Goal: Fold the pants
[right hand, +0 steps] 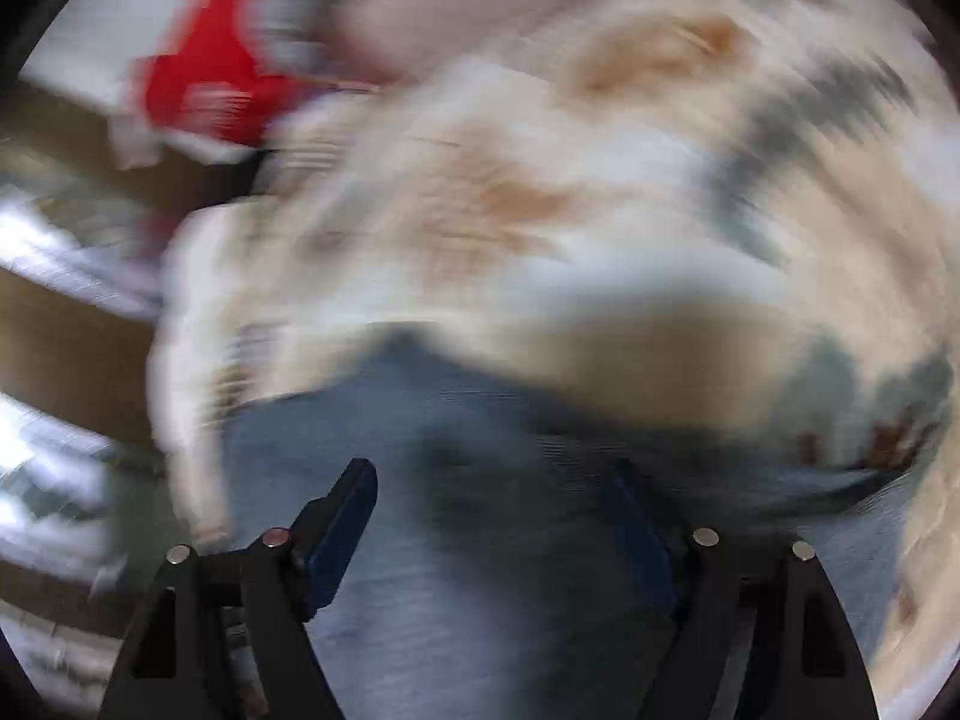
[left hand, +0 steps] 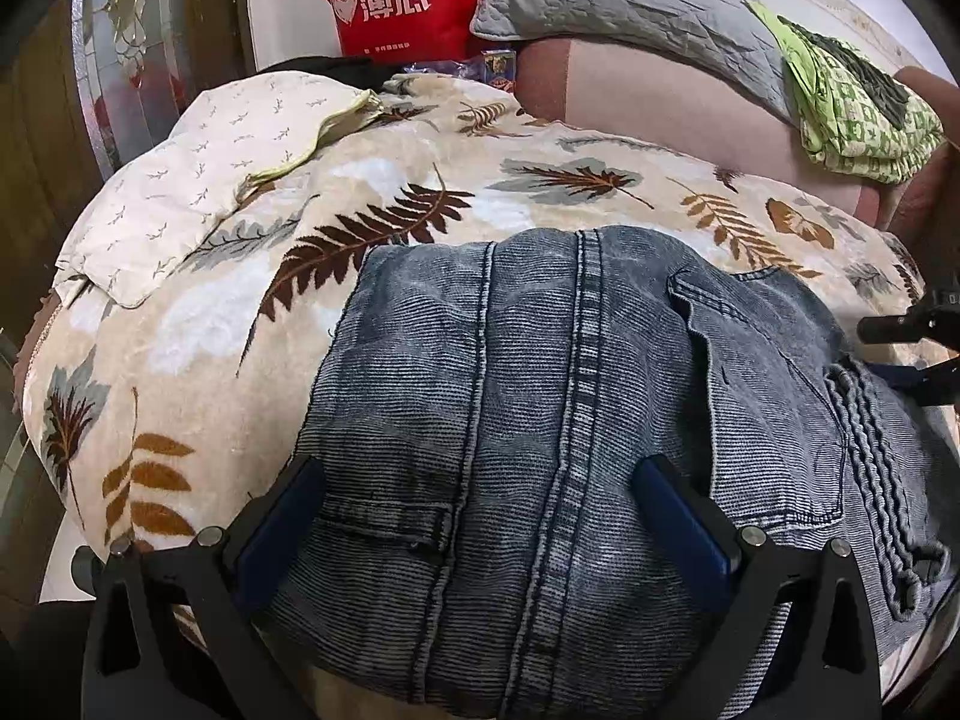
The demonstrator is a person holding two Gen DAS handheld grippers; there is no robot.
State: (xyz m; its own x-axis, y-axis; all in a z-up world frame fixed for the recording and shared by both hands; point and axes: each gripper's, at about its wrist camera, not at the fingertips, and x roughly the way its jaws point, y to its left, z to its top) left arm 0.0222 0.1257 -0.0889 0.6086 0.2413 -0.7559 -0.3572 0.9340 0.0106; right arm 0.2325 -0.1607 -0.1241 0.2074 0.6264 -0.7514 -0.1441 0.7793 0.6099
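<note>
My folded jeans (left hand: pixel 570 420) are lying on the leaf blanket (left hand: pixel 198 324), bare blanket spreading beyond their far edge; my left gripper (left hand: pixel 480 480) and right gripper (right hand: pixel 492 492) are both gaping wide, holding nothing.

Faded blue-grey denim pants (left hand: pixel 540 420), folded into a thick bundle, lying on the bed!

There they sit in the left wrist view: washed, ribbed-looking denim with a heavy double-stitched seam running straight up the middle, a belt loop low on the left, a pocket panel on the right and a wavy stitched edge at the far right. In the right wrist view the pants (right hand: pixel 468 570) are only a blue blur.
</note>
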